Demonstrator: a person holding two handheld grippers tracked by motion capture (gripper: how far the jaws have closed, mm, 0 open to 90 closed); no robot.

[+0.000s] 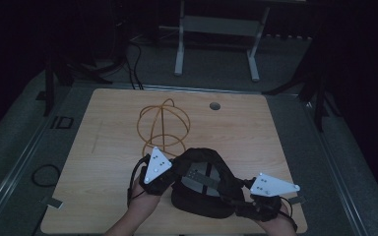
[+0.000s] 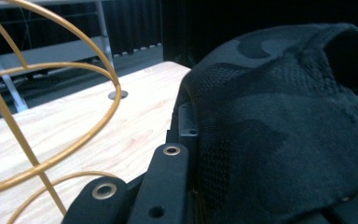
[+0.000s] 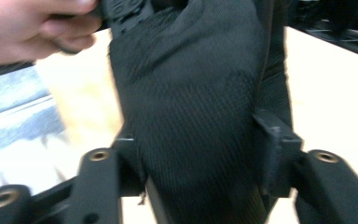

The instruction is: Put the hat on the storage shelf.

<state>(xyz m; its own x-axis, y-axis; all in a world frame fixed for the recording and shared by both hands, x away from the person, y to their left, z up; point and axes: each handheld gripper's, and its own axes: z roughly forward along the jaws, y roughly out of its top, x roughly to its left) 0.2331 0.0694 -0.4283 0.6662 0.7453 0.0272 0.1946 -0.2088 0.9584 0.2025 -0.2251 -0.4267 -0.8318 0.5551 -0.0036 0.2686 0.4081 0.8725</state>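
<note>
A black mesh cap point(image 1: 202, 194) lies at the near edge of the wooden table point(image 1: 108, 142). My left gripper point(image 1: 174, 169) holds its left rim; in the left gripper view the cap point(image 2: 279, 126) covers the right jaw and presses against the left finger point(image 2: 168, 182). My right gripper point(image 1: 241, 196) is at the cap's right side. In the right gripper view the fabric point(image 3: 191, 70) sits between both pads of that gripper point(image 3: 200, 140). A gold wire globe-shaped frame point(image 1: 163, 125) stands just beyond the cap, also close by point(image 2: 98, 60).
A round cable hole point(image 1: 215, 105) is in the table's far side. A white-legged stand point(image 1: 216, 29) is on the floor behind, and a black cable loop point(image 1: 44, 174) lies on the floor at the left. The person's other hand point(image 3: 28, 28) shows at upper left.
</note>
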